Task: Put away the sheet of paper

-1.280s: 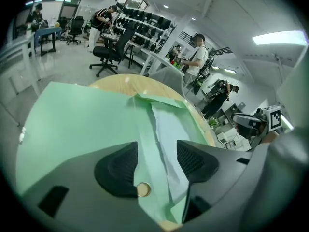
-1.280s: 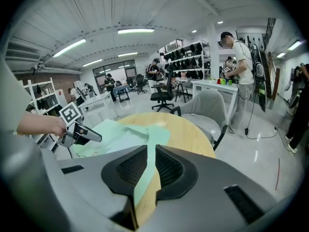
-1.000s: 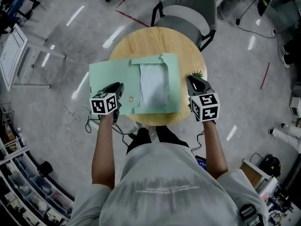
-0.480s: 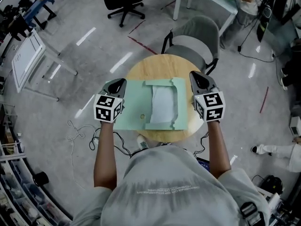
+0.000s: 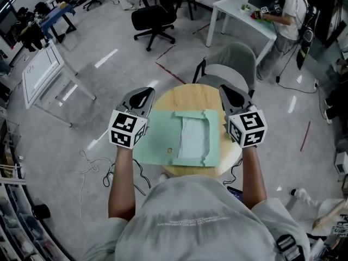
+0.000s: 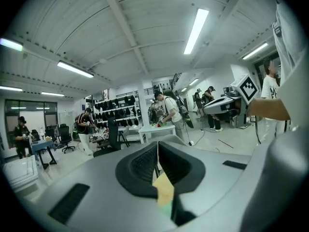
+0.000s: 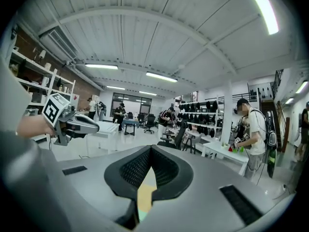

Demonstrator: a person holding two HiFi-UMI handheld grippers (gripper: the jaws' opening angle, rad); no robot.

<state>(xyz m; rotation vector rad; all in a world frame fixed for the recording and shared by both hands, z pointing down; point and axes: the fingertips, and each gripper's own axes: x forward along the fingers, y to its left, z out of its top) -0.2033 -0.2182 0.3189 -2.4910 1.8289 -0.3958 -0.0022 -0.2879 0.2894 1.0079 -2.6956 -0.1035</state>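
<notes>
An open pale-green folder (image 5: 156,141) lies flat on the round wooden table (image 5: 190,95). The white sheet of paper (image 5: 191,137) rests in its right half, framed by green flaps. Both grippers are held up above the table, level with each other and pointing out into the room. My left gripper (image 5: 144,95) hangs over the folder's left edge, jaws shut with nothing between them (image 6: 157,149). My right gripper (image 5: 228,94) hovers over the folder's right edge, its pads (image 7: 145,166) meeting at the tips, also empty. Neither touches the folder.
A grey chair (image 5: 232,65) stands behind the table, a black office chair (image 5: 155,16) farther back. A white table (image 5: 244,11) with a person at it is at the far right. A white board on a stand (image 5: 46,69) is left; cables (image 5: 92,165) trail on the floor.
Both grippers have risen from the folder's edges at table level and now point outward. The left gripper's jaws have closed. The folder and paper stay where they were.
</notes>
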